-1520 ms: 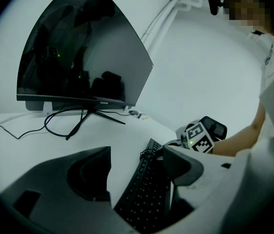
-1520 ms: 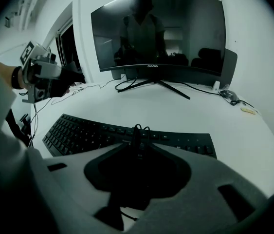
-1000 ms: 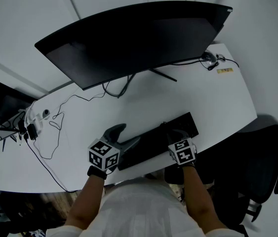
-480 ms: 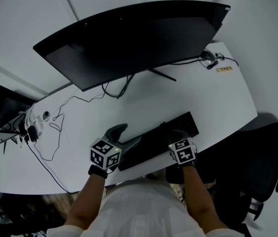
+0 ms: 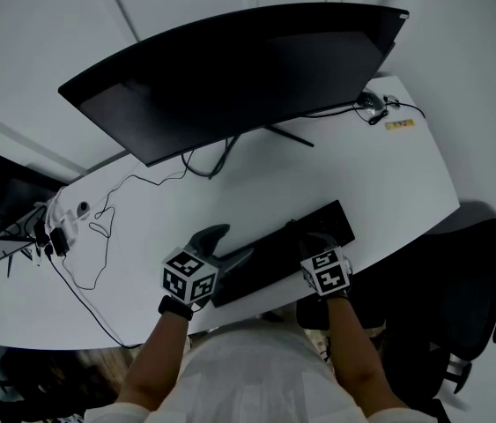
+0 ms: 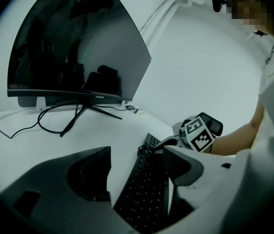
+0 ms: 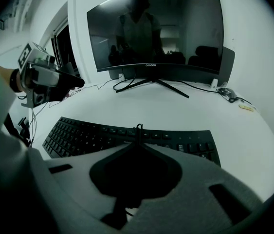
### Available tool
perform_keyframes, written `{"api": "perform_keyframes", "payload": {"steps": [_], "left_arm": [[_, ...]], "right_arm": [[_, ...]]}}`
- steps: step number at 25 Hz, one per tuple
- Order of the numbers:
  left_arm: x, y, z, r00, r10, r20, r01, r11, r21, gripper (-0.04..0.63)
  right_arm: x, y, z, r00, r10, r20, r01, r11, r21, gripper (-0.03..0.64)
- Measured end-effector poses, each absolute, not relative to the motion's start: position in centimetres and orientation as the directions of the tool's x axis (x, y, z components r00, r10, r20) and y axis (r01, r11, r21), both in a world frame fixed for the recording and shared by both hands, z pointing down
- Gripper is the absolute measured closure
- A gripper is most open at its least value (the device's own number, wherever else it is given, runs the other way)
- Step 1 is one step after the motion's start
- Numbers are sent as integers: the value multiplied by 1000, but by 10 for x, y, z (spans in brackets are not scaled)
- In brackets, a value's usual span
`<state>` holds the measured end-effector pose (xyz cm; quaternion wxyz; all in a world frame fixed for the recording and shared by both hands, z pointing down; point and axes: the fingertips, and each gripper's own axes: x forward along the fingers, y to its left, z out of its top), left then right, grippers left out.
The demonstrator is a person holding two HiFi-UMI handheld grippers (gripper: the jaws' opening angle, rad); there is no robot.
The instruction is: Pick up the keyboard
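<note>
The black keyboard (image 5: 283, 247) lies flat on the white desk (image 5: 362, 174), near its front edge and in front of the curved monitor (image 5: 230, 69). It sits slightly askew, its right end farther from the person.

The left gripper (image 5: 225, 247) is at the keyboard's left end with its jaws spread wide. In the left gripper view the keyboard (image 6: 144, 194) runs away between the two jaws. The right-hand jaw is just beside its near edge, while the other stands apart over bare desk.

The right gripper (image 5: 305, 236) is at the near edge of the keyboard, toward its right half. In the right gripper view its jaws are pressed together, the tips meeting at a point (image 7: 137, 133) over the keyboard (image 7: 88, 133). A thin black loop, perhaps a cord, stands up right at those tips; I cannot tell whether it is pinched there.

Loose cables (image 5: 98, 236) trail over the left part of the desk.
</note>
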<state>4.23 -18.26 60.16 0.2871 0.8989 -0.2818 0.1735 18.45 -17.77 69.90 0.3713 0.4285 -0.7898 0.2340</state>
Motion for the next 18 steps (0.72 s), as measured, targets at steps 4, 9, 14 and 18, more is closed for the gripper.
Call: {"api": "perform_keyframes", "payload": {"steps": [4,9,14,18], "left_arm": [[42,-183,603,783,-398,477,-601,-680,420,285],[44,-181,604,788,-379,485,-590,-689,421,285],[46,-180,607,793,-348,501,-574,-702,421,285],[49,-181,608,794,-326,514,-563,-714,417,282]], "right_arm": [[179,-180,692,-366,-503,783,-845,532,-54,595],[177,-180,686,-370,-509,777,-838,543,-43,595],[173,-181,674,-384,-524,761,-827,562,-31,595],[170,-181,663,-392,-539,746,-821,571,-19,595]]}}
